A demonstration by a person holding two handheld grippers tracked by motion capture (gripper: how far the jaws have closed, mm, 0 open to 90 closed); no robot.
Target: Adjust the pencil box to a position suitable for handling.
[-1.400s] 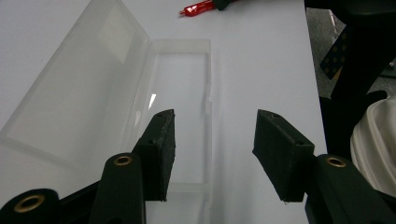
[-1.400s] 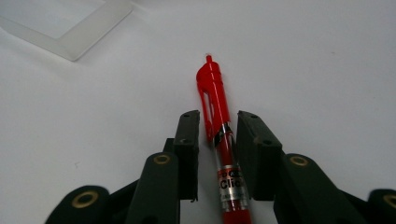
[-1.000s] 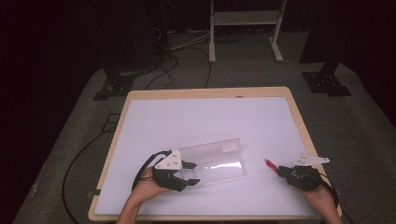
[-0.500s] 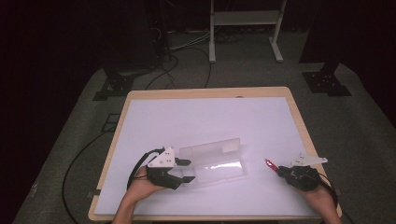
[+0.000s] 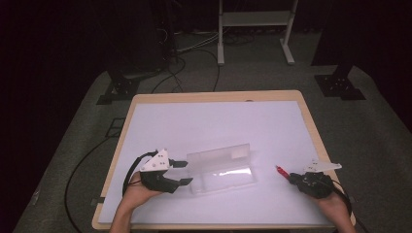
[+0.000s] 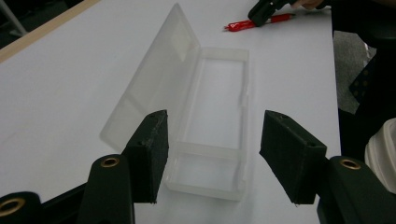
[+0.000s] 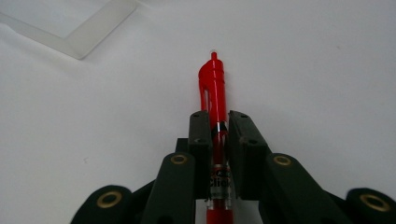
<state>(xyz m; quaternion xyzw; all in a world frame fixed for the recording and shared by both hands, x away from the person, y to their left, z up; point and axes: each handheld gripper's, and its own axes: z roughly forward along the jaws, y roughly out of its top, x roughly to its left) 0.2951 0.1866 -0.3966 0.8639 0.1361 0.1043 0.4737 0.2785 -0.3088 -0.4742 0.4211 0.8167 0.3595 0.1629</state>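
A clear plastic case (image 5: 221, 167) lies on the white table with its lid (image 5: 218, 155) swung up at the far side. My left gripper (image 5: 183, 173) sits at the case's left end, open. In the left gripper view its black pads (image 6: 152, 149) stand apart on either side of the empty case (image 6: 210, 93) without touching it; the jaws have just been opening a little. My right gripper (image 5: 291, 176) rests near the table's front right, shut on a red pen (image 5: 281, 170). The pen (image 7: 213, 79) sticks out past the fingertips of that gripper (image 7: 219, 116), tip toward the case.
The white tabletop (image 5: 214, 121) has a wooden rim (image 5: 214, 96). Cables and the legs of a stand (image 5: 221, 48) lie on the dark floor past the far edge. A corner of the case (image 7: 93, 32) is in the right gripper view, upper left.
My left gripper has drawn back to the left, off the end of the case. The case, the right gripper and the pen have stayed where they were.
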